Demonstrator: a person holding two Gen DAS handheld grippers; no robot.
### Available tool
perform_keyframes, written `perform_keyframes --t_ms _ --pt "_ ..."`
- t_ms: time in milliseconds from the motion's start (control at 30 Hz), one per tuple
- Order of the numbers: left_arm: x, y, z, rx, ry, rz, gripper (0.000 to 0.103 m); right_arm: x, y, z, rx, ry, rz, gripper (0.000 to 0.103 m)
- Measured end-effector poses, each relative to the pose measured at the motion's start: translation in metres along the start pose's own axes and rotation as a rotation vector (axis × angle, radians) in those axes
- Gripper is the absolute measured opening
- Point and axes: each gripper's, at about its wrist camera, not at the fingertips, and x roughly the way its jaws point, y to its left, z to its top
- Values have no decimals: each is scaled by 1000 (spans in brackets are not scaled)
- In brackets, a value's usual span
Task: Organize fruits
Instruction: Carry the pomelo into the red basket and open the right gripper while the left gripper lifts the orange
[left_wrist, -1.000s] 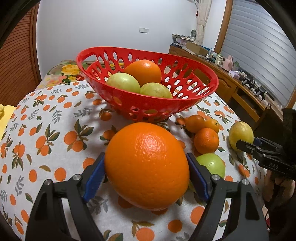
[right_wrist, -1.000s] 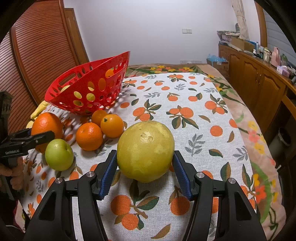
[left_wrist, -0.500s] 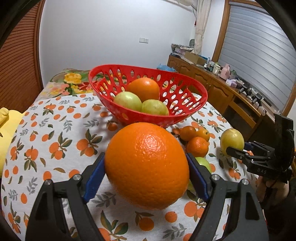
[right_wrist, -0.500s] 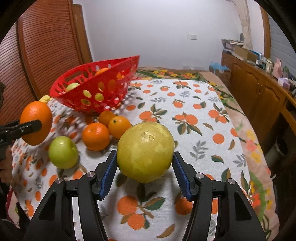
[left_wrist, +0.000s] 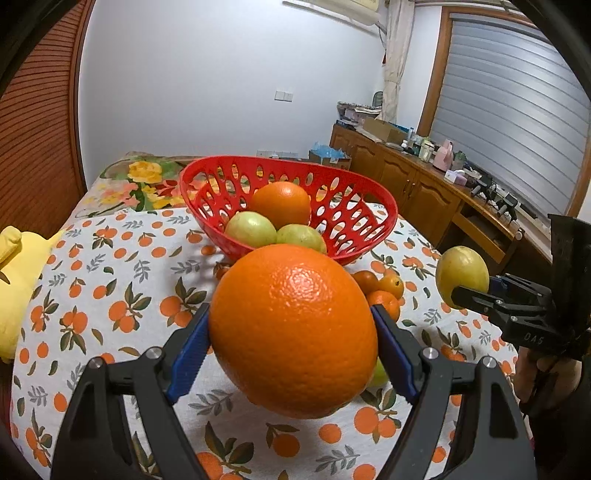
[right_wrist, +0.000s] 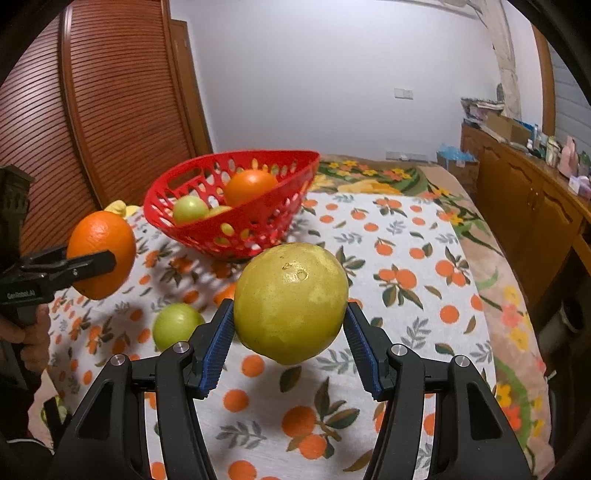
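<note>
The left gripper (left_wrist: 293, 334) is holding a large orange (left_wrist: 293, 330) between its blue-padded jaws, with the fruit lifted clear above the worktop (left_wrist: 110, 280), which is wearing a white cloth printed with oranges and leaves. The right gripper (right_wrist: 290, 334) is gripping a yellow-green pomelo-like fruit (right_wrist: 291, 301) in its jaws, also raised off the cloth. Each gripper is showing in the other's camera: the left one at the left edge of the right wrist view, the right one at the right edge of the left wrist view.

Beyond both held fruits, a red perforated basket (left_wrist: 354, 218) is sitting on the worktop, carrying one orange (left_wrist: 281, 203) and two pale green fruits (left_wrist: 251, 229). Just in front of the basket, a few small tangerines (left_wrist: 384, 284) are lying together on the cloth, and a loose green fruit (right_wrist: 176, 325) is resting nearer the grippers. A yellow soft object (left_wrist: 14, 280) is lying at the worktop's left edge.
</note>
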Motion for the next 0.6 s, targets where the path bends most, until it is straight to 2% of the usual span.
perform_keyframes --t_ms 333,600 --pt "-12 0 11 9 -41 -1 82 -4 18 28 -44 -46 41 61" --pt "-18 7 22 7 -68 15 82 12 36 60 -95 -58 70 61"
